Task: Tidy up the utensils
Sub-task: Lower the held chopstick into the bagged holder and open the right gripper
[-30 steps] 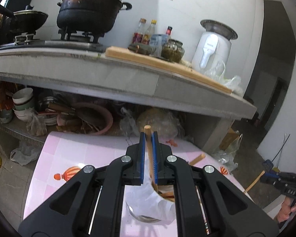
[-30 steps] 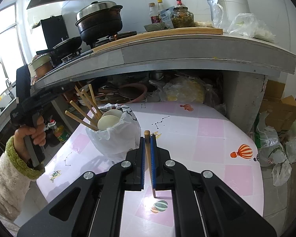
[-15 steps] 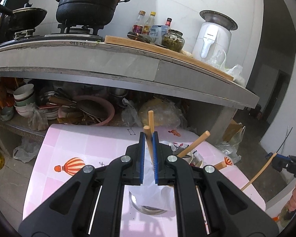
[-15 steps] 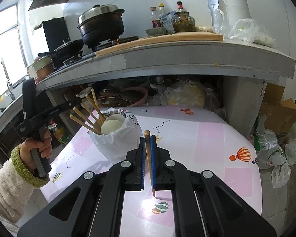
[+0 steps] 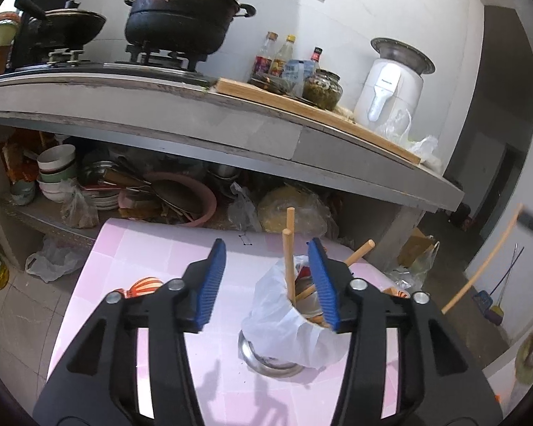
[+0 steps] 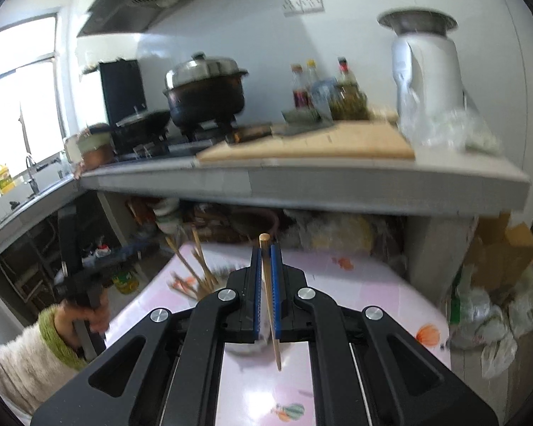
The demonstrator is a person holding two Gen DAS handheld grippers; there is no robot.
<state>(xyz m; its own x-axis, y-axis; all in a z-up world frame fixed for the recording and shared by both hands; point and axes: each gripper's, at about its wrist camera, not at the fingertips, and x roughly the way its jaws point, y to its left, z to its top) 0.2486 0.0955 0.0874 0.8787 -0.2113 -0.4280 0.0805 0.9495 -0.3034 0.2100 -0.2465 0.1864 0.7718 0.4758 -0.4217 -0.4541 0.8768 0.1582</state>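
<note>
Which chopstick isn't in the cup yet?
The chopstick pinched in the right gripper, up in the air over the pink table. The others stand in the bag-lined cup, where the left gripper has just opened.

White walls [image 5: 373,7] and a grey counter [image 5: 231,120] are shown above a cluttered shelf [image 5: 35,213]. Daylight is admitted by a window [image 6: 21,99]. A tiled floor [image 5: 21,312] is seen below.

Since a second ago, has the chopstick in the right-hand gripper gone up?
Yes. The right gripper, shut on its chopstick, has risen: the countertop edge now sits lower in its view, and the stove is seen from above.
</note>
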